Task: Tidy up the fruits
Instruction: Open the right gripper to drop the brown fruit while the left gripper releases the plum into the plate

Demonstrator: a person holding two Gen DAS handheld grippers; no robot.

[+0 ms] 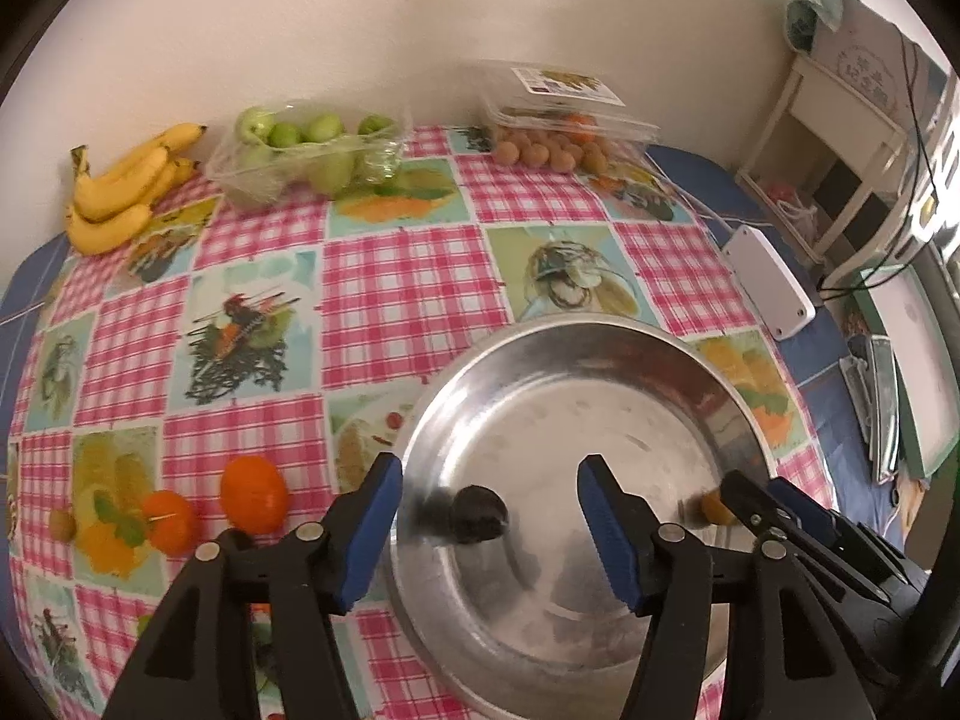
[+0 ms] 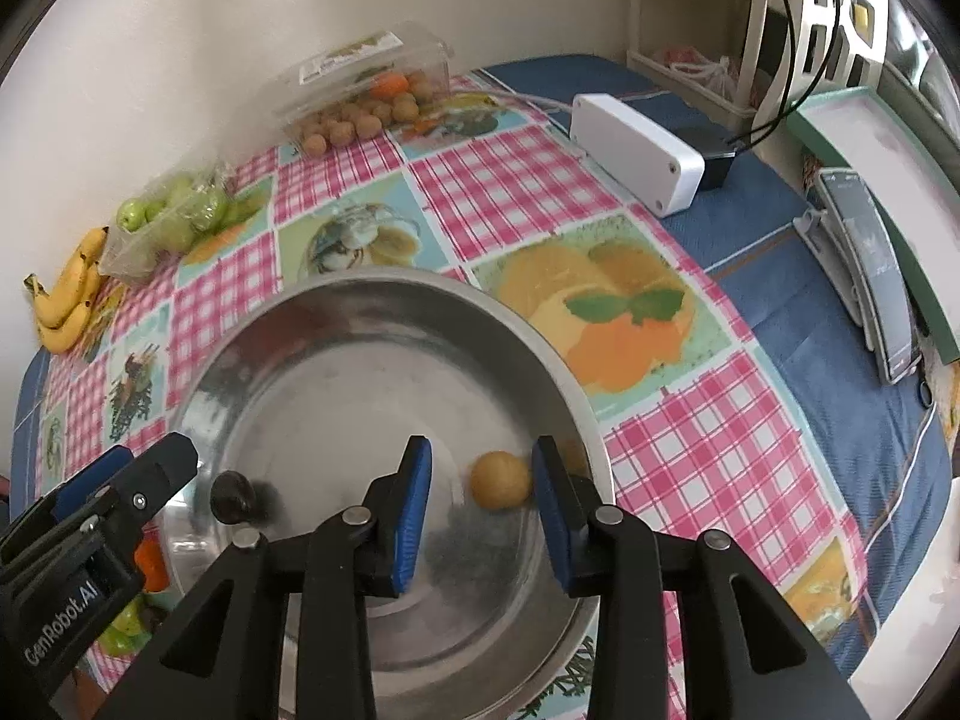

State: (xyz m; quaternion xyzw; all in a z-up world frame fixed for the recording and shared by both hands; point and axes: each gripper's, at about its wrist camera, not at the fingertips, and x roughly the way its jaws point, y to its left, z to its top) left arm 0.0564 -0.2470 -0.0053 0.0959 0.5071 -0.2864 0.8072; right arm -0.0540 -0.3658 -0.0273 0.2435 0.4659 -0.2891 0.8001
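A wide steel bowl sits on the checked tablecloth below both grippers. My left gripper hangs open over the bowl's left side. A small dark round fruit, blurred, is between its blue pads with clear gaps on both sides. My right gripper is open over the bowl's right side. A small tan round fruit lies on the bowl floor between its pads, close to the right one and apart from the left. Each gripper shows in the other's view, the right and the left.
Two oranges and a small brown fruit lie left of the bowl. Bananas, a clear tray of green fruit and a clear box of tan fruit line the far wall. A white box lies at the right.
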